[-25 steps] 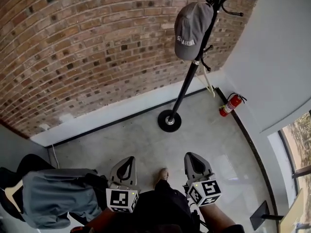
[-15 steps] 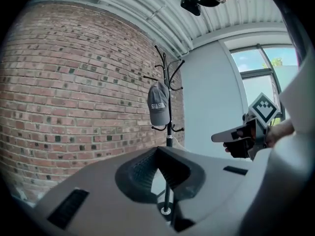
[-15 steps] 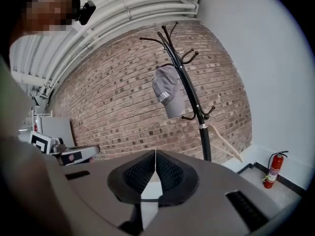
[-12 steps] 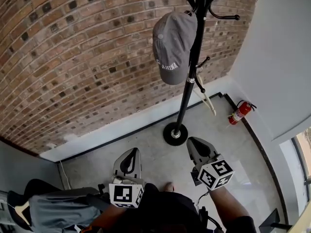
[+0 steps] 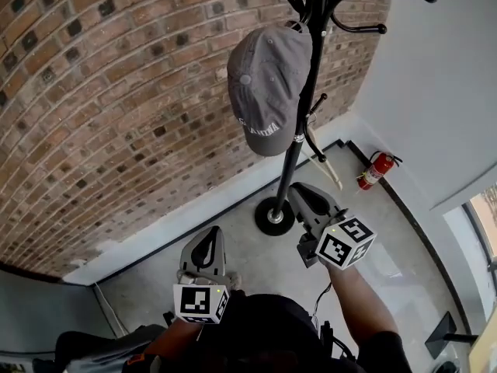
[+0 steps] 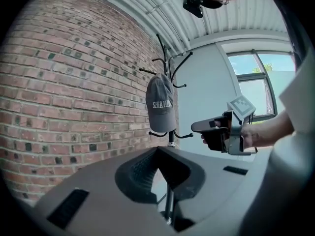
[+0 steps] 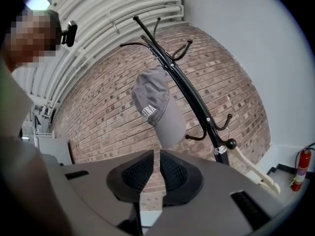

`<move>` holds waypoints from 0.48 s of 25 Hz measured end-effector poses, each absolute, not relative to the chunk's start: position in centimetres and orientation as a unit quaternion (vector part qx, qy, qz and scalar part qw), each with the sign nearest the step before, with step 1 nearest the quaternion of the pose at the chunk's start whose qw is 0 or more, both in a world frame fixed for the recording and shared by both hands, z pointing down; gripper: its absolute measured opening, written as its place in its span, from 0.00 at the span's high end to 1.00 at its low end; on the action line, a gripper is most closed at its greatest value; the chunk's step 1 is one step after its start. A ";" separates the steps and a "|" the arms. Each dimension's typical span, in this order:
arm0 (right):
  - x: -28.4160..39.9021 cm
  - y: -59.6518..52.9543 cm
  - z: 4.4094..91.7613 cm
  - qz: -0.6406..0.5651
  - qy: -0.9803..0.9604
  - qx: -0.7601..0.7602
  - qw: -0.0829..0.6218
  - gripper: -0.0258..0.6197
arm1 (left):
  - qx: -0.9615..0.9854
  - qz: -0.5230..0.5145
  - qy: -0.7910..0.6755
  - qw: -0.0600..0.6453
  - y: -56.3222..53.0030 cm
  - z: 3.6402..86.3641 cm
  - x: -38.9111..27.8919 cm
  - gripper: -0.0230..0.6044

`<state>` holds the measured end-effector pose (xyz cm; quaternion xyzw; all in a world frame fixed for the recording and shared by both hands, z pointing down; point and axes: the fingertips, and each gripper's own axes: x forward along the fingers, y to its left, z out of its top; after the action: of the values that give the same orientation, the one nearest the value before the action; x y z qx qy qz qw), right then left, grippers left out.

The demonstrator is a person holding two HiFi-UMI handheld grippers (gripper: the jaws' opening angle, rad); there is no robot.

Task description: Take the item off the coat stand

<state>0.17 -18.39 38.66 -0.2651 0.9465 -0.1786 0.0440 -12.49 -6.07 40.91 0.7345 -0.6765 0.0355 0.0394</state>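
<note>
A grey cap (image 5: 266, 84) with white lettering hangs on a hook near the top of the black coat stand (image 5: 299, 142). In the left gripper view the grey cap (image 6: 160, 103) is straight ahead; in the right gripper view the cap (image 7: 155, 104) is just above the jaws. My right gripper (image 5: 301, 194) is raised near the stand's pole, below the cap, shut and empty. My left gripper (image 5: 207, 239) sits lower and further left, its jaws together with nothing held. Neither gripper touches the cap.
A brick wall (image 5: 116, 107) runs behind the stand, and a white wall (image 5: 435, 92) closes the right side. A red fire extinguisher (image 5: 375, 169) stands in the corner. A pale wooden hanger (image 5: 326, 164) hangs low on the pole. The round base (image 5: 274, 216) rests on the floor.
The person has moved closer to the stand, so the cap looks larger and nearer. The right gripper has lifted forward toward the pole. The left gripper stays low.
</note>
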 end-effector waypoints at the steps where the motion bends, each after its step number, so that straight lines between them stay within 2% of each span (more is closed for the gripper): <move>1: -0.4 -19.3 38.7 -0.187 0.945 -0.263 0.051 0.91 | 0.740 0.037 -0.670 0.038 -7.0 40.7 -13.0 0.93; 4: -2.2 -22.1 39.1 -0.223 0.941 -0.245 0.072 0.76 | 0.752 0.038 -0.656 0.037 -9.6 40.3 -14.8 0.93; 7: -3.5 -24.3 39.5 -0.264 0.934 -0.219 0.098 0.67 | 0.763 0.042 -0.643 0.039 -11.7 40.3 -16.1 0.93; 12: -4.3 -27.1 39.5 -0.303 0.925 -0.188 0.131 0.63 | 0.776 0.045 -0.628 0.041 -13.6 40.5 -17.1 0.93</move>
<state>-4.30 -27.12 39.55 -0.1880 0.9252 -0.3026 0.1309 -17.08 -13.57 40.47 0.7759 -0.6280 0.0447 0.0415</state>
